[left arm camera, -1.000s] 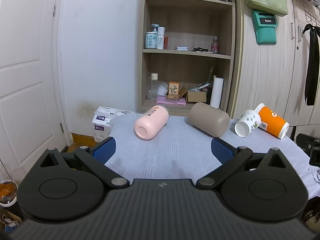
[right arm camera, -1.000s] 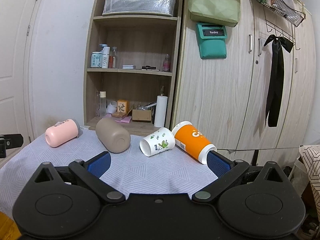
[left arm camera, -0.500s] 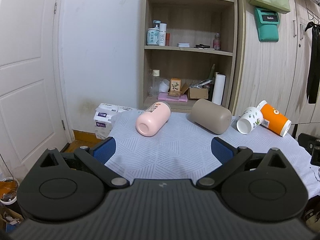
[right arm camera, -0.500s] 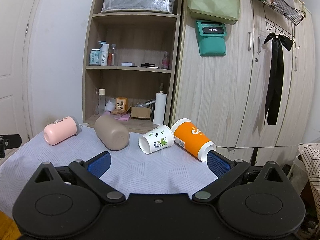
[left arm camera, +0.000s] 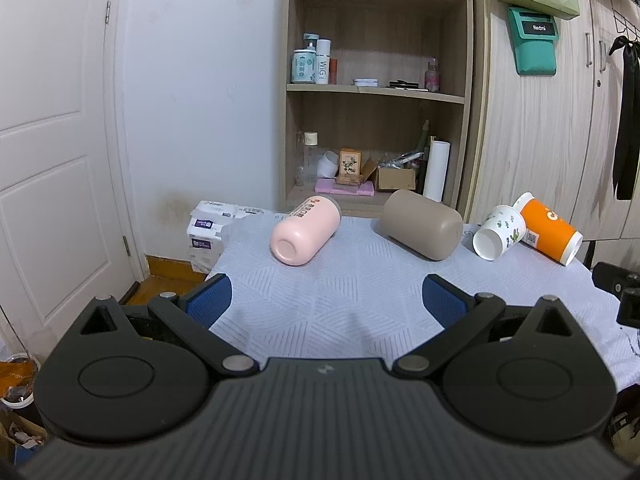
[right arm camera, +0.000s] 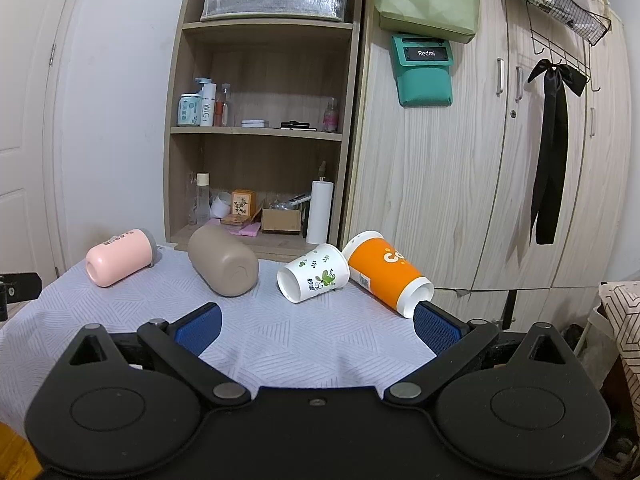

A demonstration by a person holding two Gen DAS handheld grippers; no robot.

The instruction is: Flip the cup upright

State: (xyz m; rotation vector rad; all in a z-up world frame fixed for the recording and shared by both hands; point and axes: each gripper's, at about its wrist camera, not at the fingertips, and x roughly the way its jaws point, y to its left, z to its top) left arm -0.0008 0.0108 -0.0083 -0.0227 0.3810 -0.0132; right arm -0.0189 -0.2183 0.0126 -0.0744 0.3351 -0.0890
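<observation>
Several cups lie on their sides on a table with a pale patterned cloth (left arm camera: pixel 352 292). A pink cup (left arm camera: pixel 305 229) (right arm camera: pixel 120 257) lies at the left, a taupe cup (left arm camera: pixel 422 224) (right arm camera: pixel 222 266) beside it. A white leaf-print paper cup (left arm camera: pixel 499 232) (right arm camera: pixel 314 278) and an orange paper cup (left arm camera: pixel 549 228) (right arm camera: pixel 386 278) lie at the right, touching. My left gripper (left arm camera: pixel 326 300) is open and empty, short of the pink and taupe cups. My right gripper (right arm camera: pixel 316 326) is open and empty, short of the white and orange cups.
A wooden shelf unit (right arm camera: pixel 260 128) with bottles and boxes stands behind the table. Wooden wardrobe doors (right arm camera: pixel 460 184) stand at the right, a white door (left arm camera: pixel 52 152) at the left. Tissue packs (left arm camera: pixel 208 228) lie past the table's left far corner.
Both grippers have drawn back and risen slightly, so the cups look a little farther and lower. The cups have not moved. Both grippers stay open.
</observation>
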